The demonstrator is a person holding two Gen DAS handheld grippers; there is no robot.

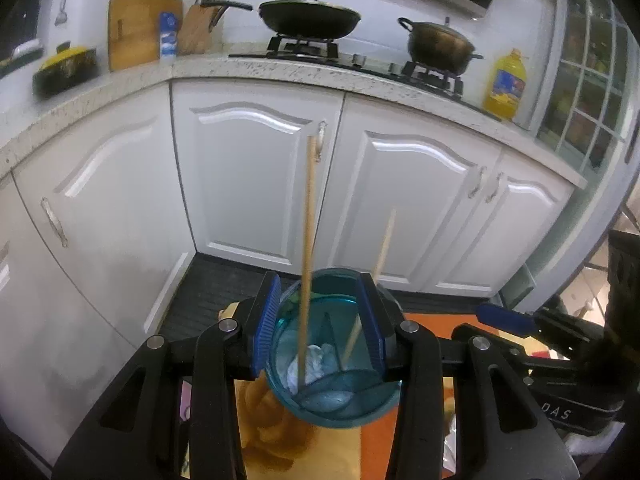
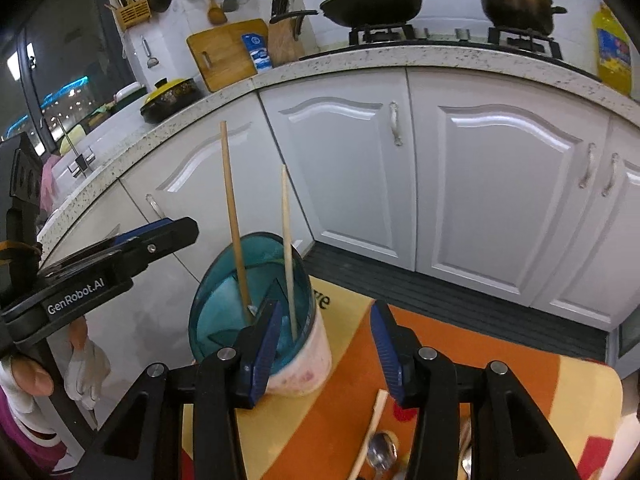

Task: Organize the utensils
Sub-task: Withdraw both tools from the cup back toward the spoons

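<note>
Holder cup straddled by left tool, two chopsticks in, loose cutlery left on the desk.

Desk (image 2: 460,344) carries the cup (image 2: 304,360) at its far-left corner: light plastic, top-heavy, tippy, so steady it low on the wall. Left tool (image 1: 320,328) is spread around the cup's rim; contact unclear. Right tool (image 2: 326,354) is spread, empty, beside the cup. Chopsticks (image 2: 234,216) are stiff and light. Spoon (image 2: 382,456) at the near edge is slick metal; pinch mid-handle.
</note>
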